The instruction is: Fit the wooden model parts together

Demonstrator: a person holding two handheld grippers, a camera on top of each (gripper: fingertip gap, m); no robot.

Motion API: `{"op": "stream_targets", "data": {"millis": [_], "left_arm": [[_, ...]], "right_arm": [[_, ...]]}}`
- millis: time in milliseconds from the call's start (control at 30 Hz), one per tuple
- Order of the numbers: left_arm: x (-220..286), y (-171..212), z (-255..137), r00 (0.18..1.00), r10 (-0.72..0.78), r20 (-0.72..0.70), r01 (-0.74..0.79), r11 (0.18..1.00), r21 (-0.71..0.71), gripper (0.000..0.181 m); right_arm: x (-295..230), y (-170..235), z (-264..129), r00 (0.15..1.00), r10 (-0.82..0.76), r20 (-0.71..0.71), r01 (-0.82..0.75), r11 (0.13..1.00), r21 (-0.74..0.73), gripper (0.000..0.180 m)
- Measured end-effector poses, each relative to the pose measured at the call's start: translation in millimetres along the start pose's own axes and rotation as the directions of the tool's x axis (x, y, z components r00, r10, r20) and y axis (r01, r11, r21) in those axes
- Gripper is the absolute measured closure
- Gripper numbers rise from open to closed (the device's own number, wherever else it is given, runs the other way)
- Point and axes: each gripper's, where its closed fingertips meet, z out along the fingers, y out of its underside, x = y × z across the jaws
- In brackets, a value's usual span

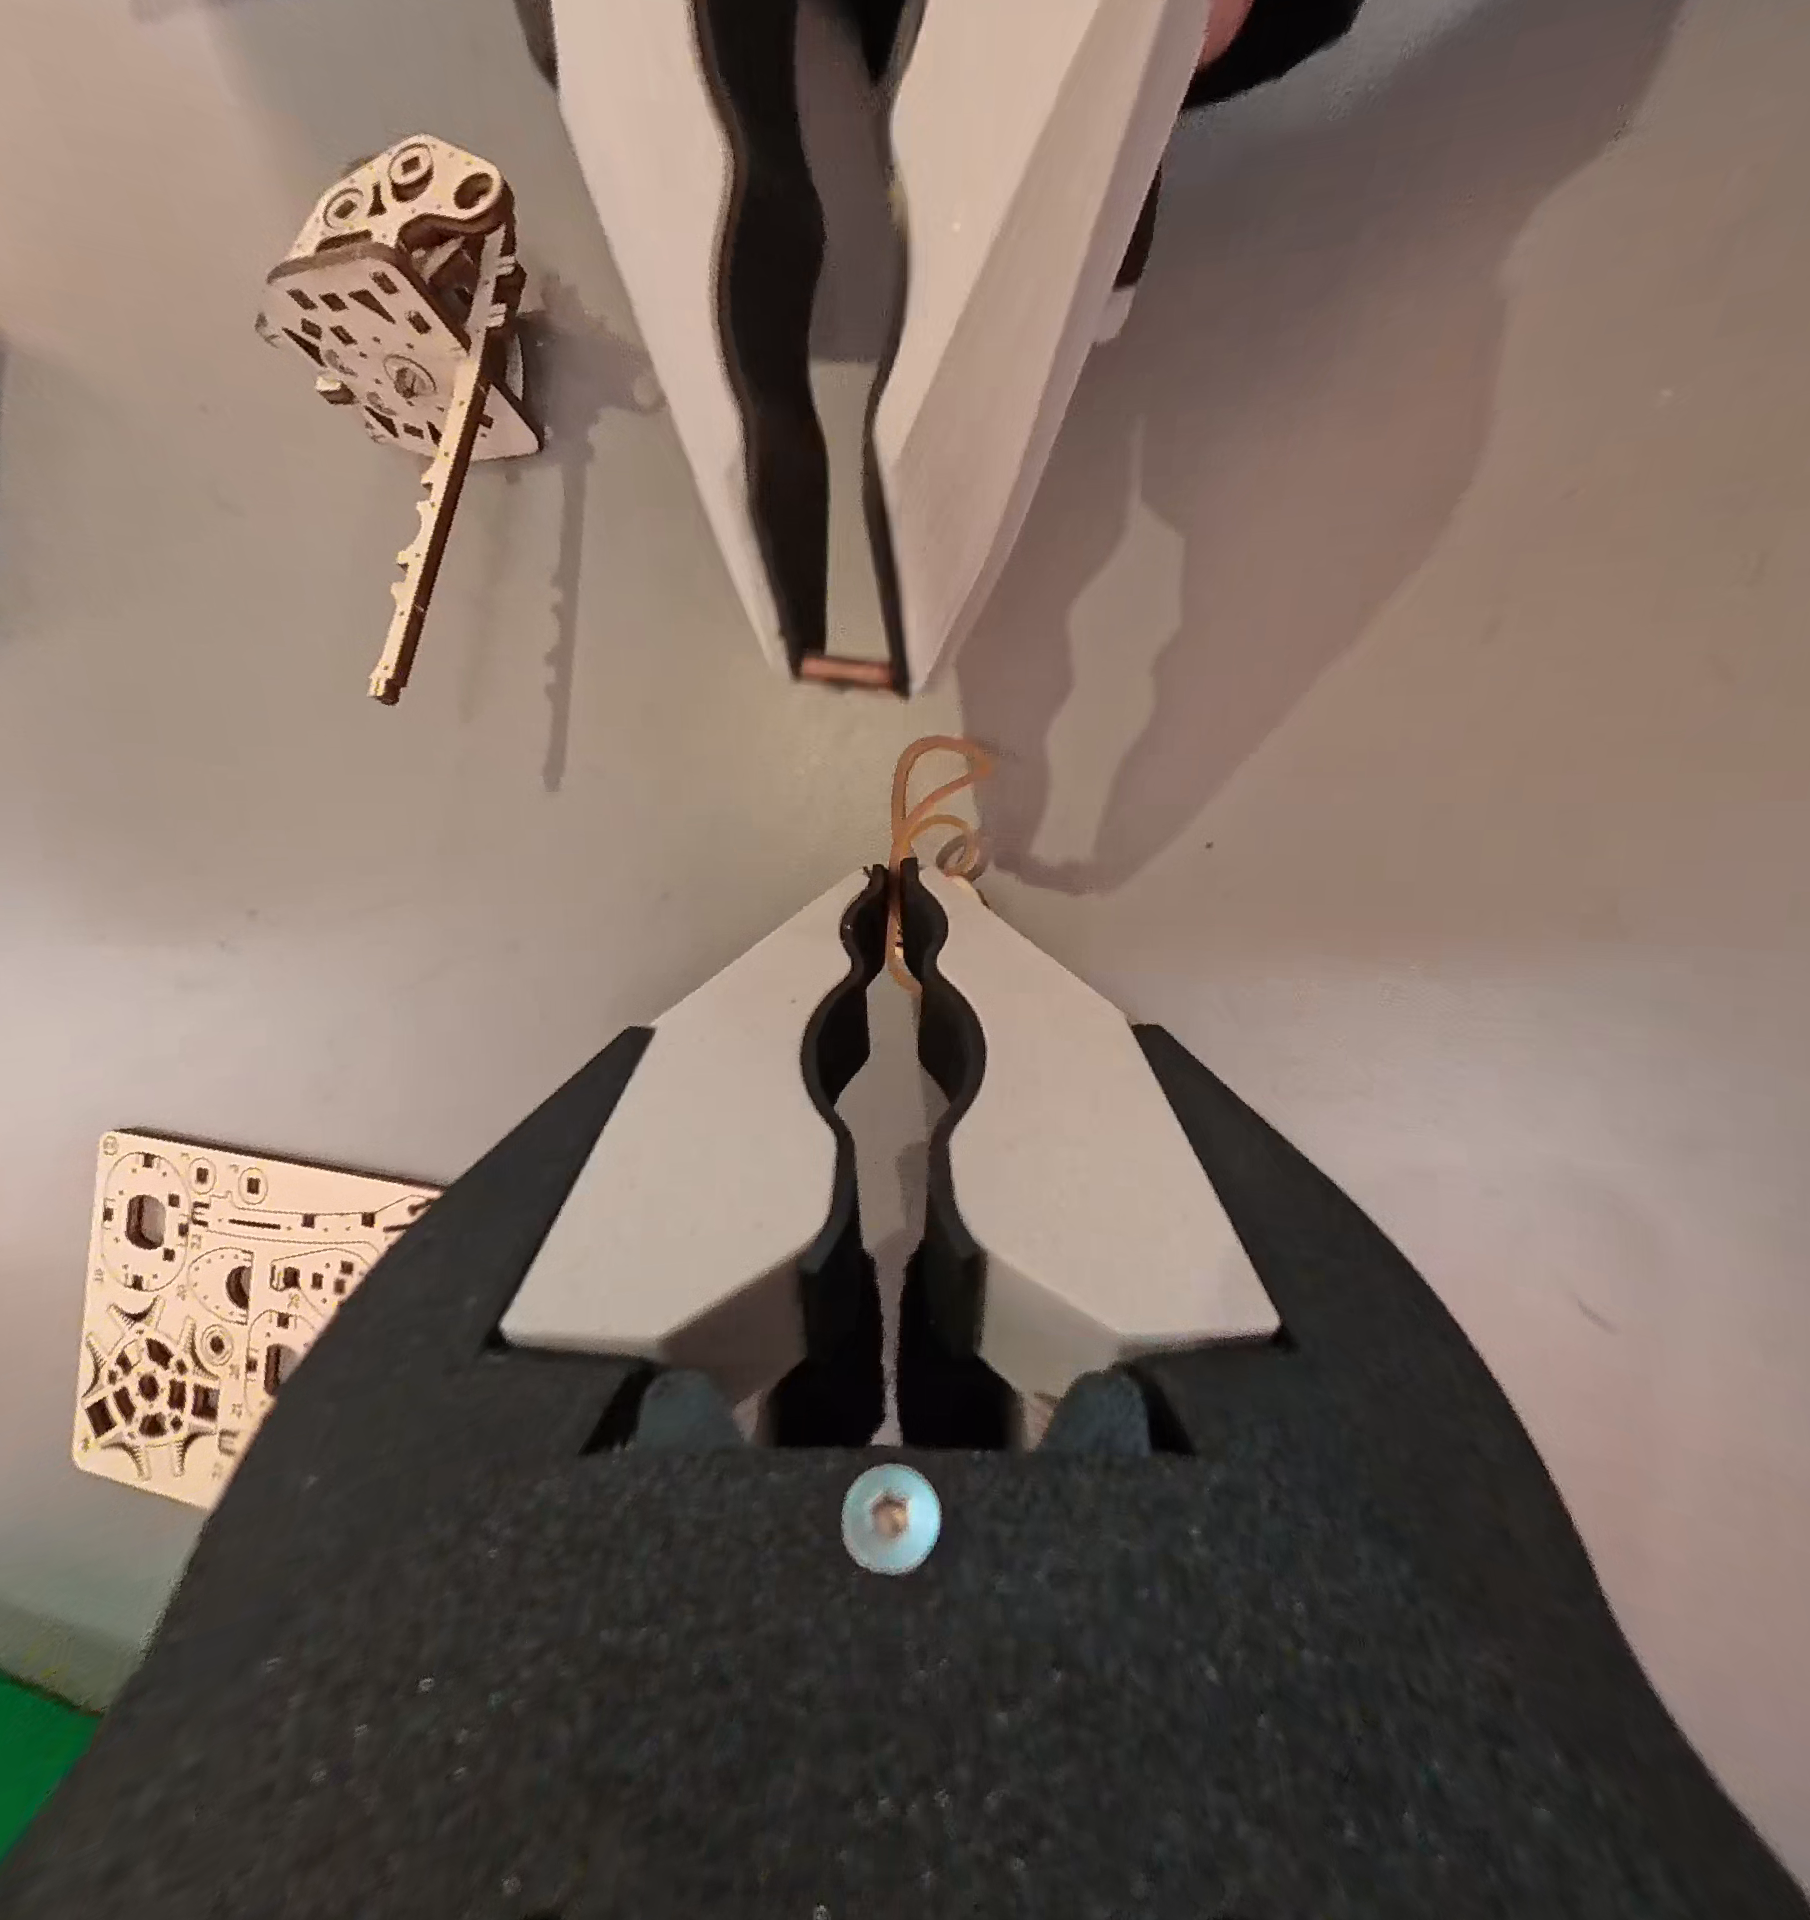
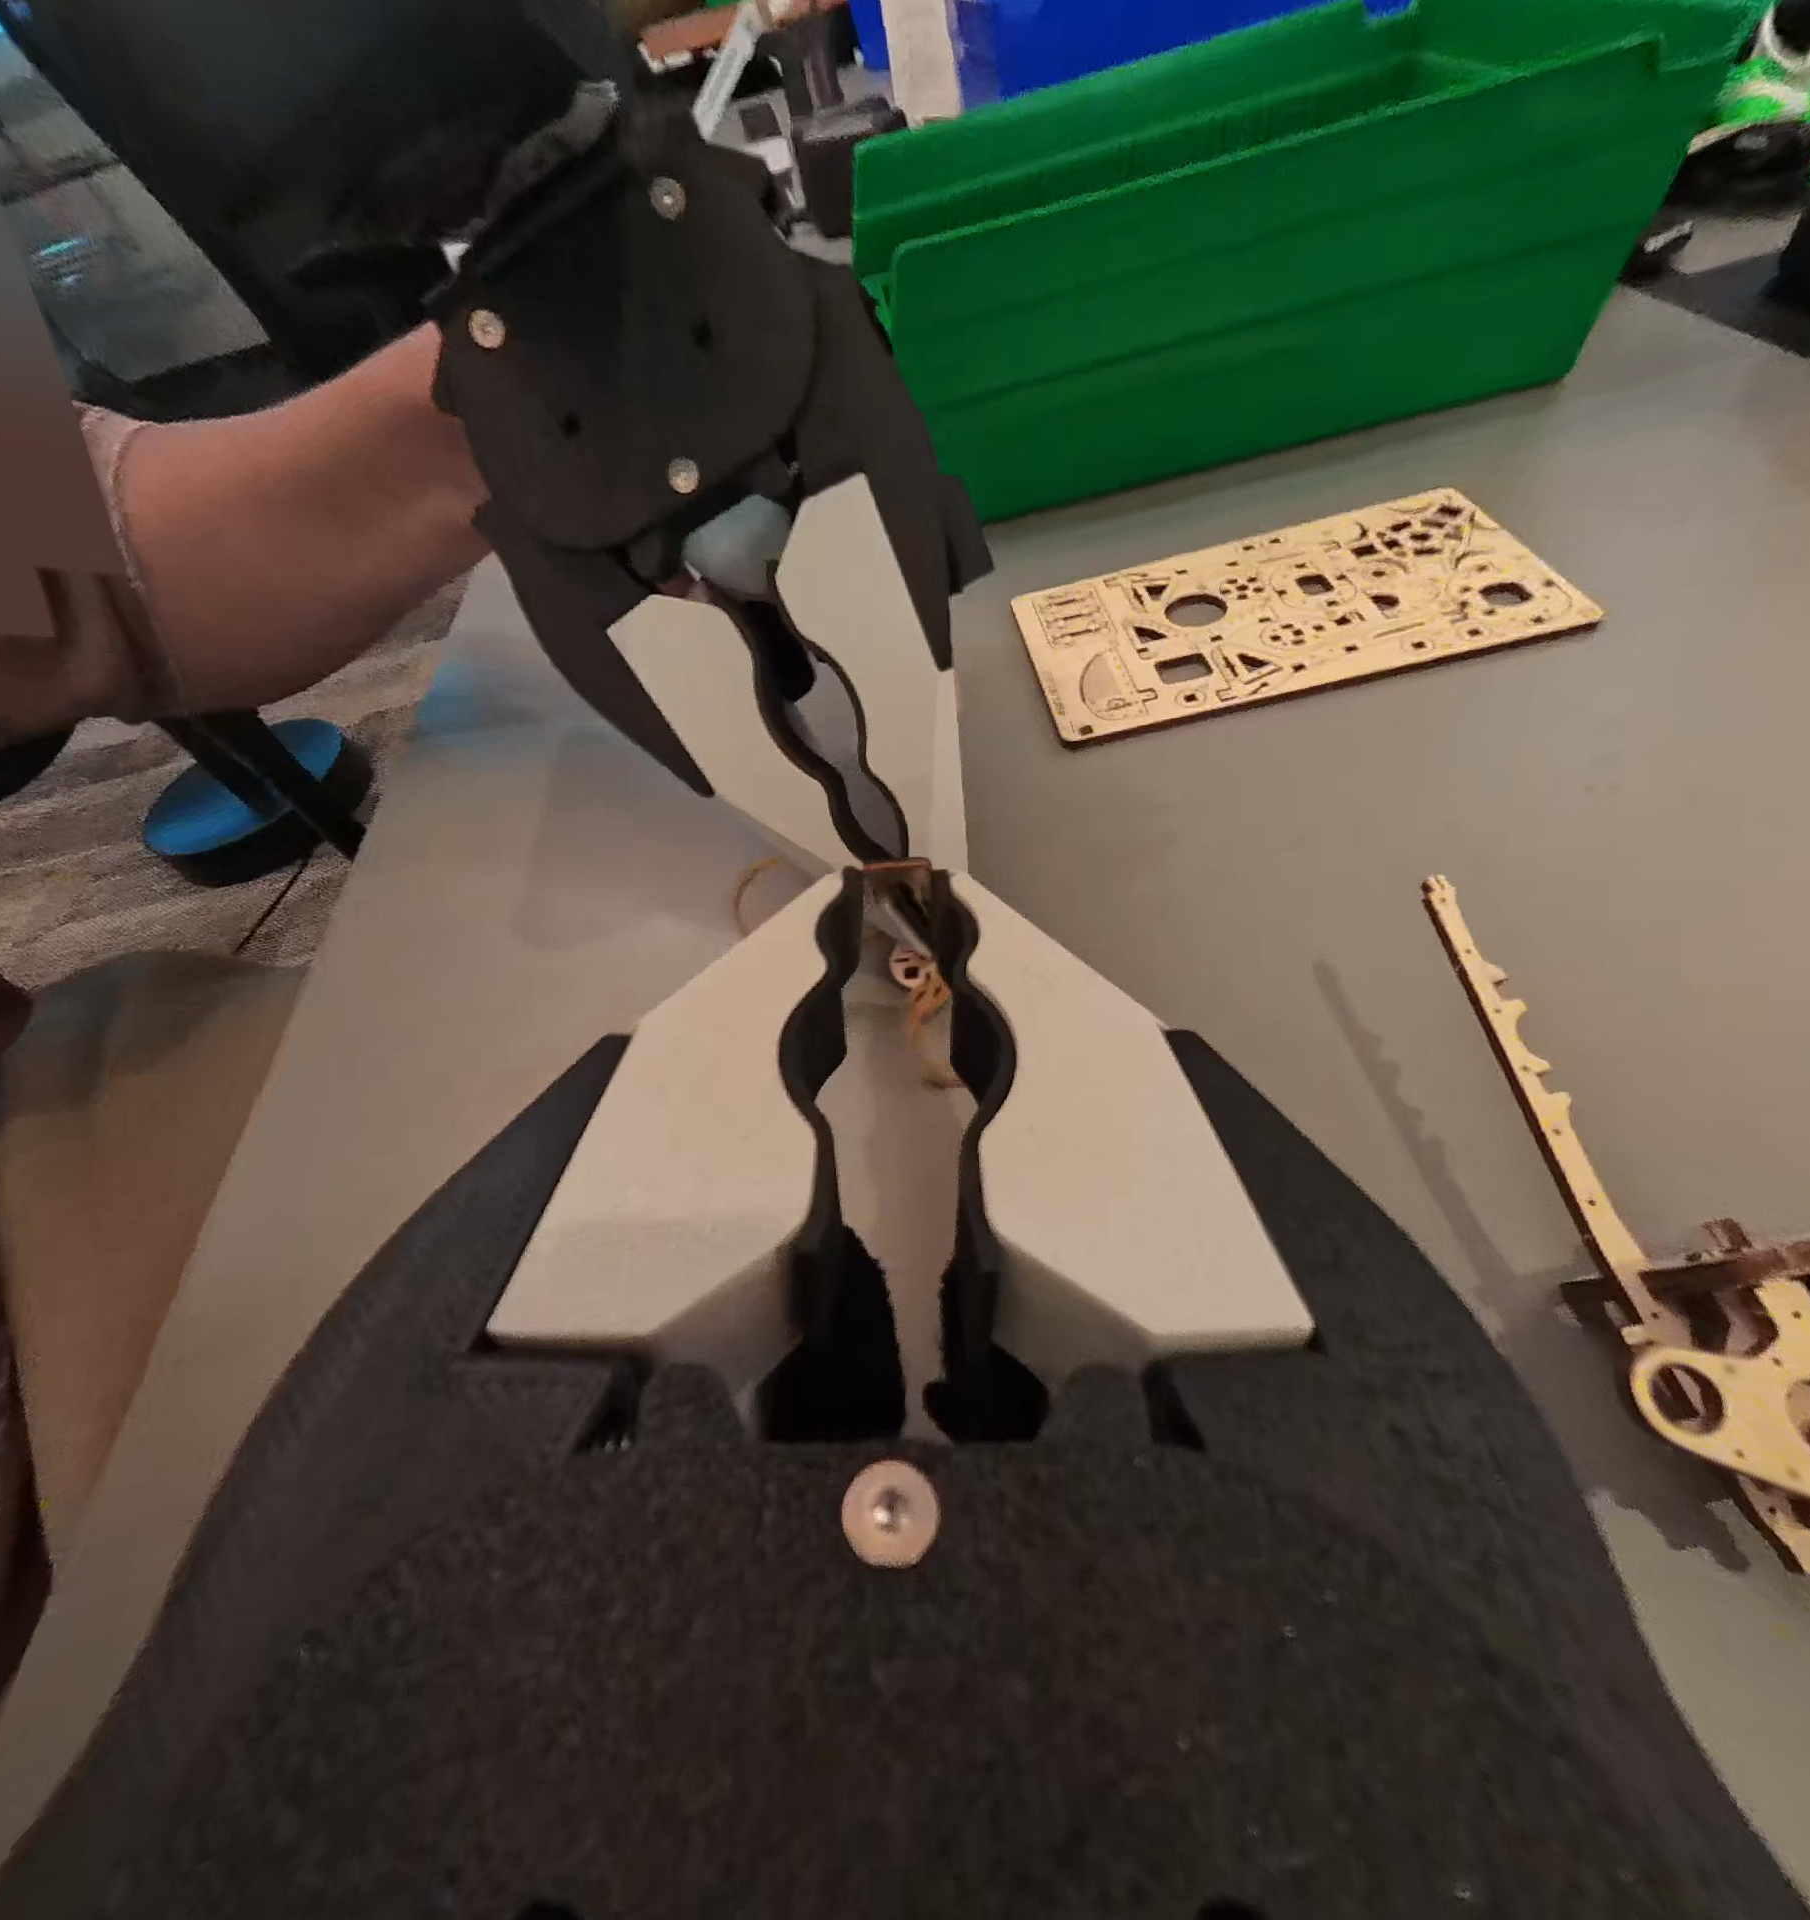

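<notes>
My left gripper (image 1: 890, 883) is shut on a tan rubber band (image 1: 937, 800), whose loops stick out past the tips. My right gripper (image 2: 896, 888) is shut on a small wooden part (image 2: 893, 871), and this part also shows in the left wrist view (image 1: 847, 670). The two grippers point at each other, tips almost touching, just above the grey table (image 2: 1296, 935). The right gripper (image 1: 847, 665) comes in from the top of the left wrist view. The left gripper (image 2: 896, 847) comes in from the upper left of the right wrist view. A partly built wooden model (image 1: 402, 312) with a long toothed bar (image 1: 433, 540) lies on the table.
A laser-cut wooden sheet (image 2: 1296, 613) lies flat on the table and shows in the left wrist view (image 1: 205, 1309). A green bin (image 2: 1244, 260) stands behind it. The model (image 2: 1763, 1382) sits to the right of my right gripper. A person's gloved hand (image 2: 288, 540) holds the left gripper. The grippers' ends are close to 5 centimeters from one another.
</notes>
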Motion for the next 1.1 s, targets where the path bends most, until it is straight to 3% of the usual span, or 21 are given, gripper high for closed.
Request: {"op": "stream_targets", "data": {"millis": [233, 400, 567, 667, 867, 1100], "left_arm": [[1, 9, 6, 0.999, -0.043, -0.011, 0.043, 0.999, 0.022, 0.181], [3, 12, 4, 0.998, -0.057, -0.016, 0.058, 0.997, 0.052, 0.181], [1, 3, -3, 0.998, -0.057, -0.008, 0.057, 0.994, 0.093, 0.181], [1, -1, -7, 0.998, -0.055, 0.003, 0.054, 0.993, 0.109, 0.181], [5, -3, -4, 0.998, -0.060, 0.008, 0.058, 0.989, 0.133, 0.181], [7, -5, -6, 0.998, -0.062, 0.007, 0.061, 0.988, 0.145, 0.181]], "right_arm": [[5, 15, 26, 0.969, 0.248, 0.015, -0.245, 0.962, -0.119, 0.167], [4, 22, 33, 0.976, 0.217, 0.021, -0.210, 0.963, -0.169, 0.167], [-7, 8, 28, 0.982, 0.181, 0.051, -0.175, 0.980, -0.097, 0.167], [-5, 18, 12, 0.978, 0.207, -0.030, -0.209, 0.968, -0.141, 0.167], [3, 56, -24, 0.974, -0.098, -0.206, 0.038, 0.960, -0.278, 0.167], [2, 72, -37, 0.979, -0.135, -0.154, 0.081, 0.946, -0.313, 0.167]]}}
